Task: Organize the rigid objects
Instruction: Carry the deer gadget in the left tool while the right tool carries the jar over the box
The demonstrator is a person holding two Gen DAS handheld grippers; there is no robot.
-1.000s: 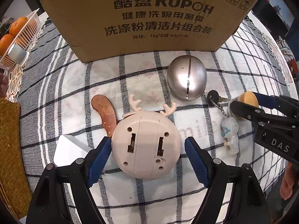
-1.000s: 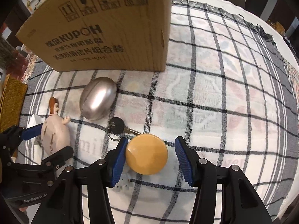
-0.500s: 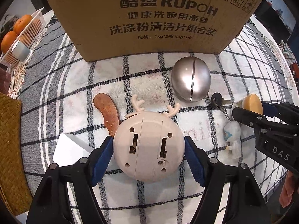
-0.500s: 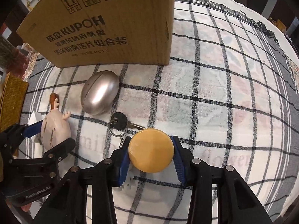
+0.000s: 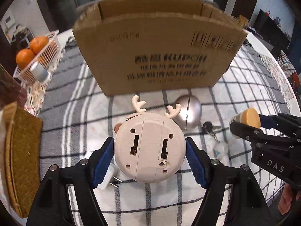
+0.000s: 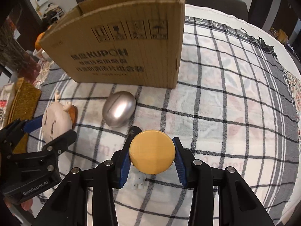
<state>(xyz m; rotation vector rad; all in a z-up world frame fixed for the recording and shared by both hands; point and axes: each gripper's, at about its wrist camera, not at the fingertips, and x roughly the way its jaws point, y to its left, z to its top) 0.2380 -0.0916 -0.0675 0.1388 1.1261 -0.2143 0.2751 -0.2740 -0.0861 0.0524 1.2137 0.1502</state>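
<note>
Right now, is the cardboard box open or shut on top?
Open: the box shows no top flaps, and its inner back wall is visible over the rim.

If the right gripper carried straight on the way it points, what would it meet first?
Probably the checked tablecloth: the right gripper, shut on the round yellow disc, aims down at the white keyring figure and black key. Depth is unclear.

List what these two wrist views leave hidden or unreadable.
- Cardboard box interior: both views see only its outer wall and rim, so the contents stay unknown.
- Small print on the box: motion-blurred in both views.
- Key with its white figure: partly covered by the yellow-lidded jar in the right wrist view.
- Brown piece behind the deer-shaped round device: mostly hidden.
- White plug: partly behind a left gripper finger.
</note>
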